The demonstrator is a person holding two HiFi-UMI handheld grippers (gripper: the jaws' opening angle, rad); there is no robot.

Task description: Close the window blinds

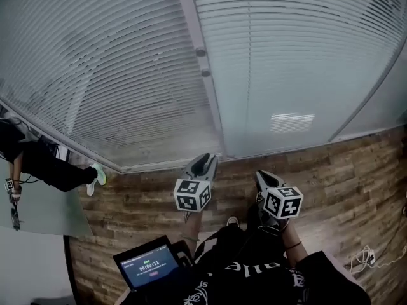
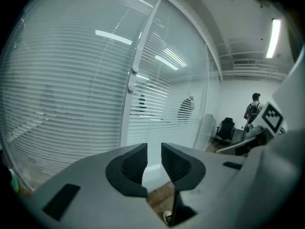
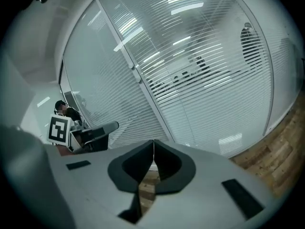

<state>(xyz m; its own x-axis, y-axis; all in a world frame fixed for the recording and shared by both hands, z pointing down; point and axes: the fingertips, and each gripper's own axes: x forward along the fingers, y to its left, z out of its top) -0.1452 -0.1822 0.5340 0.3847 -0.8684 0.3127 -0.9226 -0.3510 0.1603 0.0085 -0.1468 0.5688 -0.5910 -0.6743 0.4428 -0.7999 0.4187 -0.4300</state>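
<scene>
1. Wood-plank floor [image 1: 356,170], bare at right.
2. Lit screen [image 1: 149,265] at the bottom edge, showing a timer.
3. Second person [image 1: 44,164], far left, dark clothes, pale shoe.
4. Cable [image 1: 369,257] loose on the floor, lower right.
5. Black chair [image 2: 225,128] in the background.

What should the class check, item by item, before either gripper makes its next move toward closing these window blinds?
1. Left gripper free: ok, jaws apart with nothing between them.
2. Right gripper free: ok, jaws together, holding nothing.
3. Knobs on the frame in view: ok, two show in the head view.
4. A gripper at the knobs: not ok, both grippers are well apart from them.
5. Right-pane blinds closed: not ok, figures show through them.
6. Left-pane blinds fully closed: cannot tell.
</scene>
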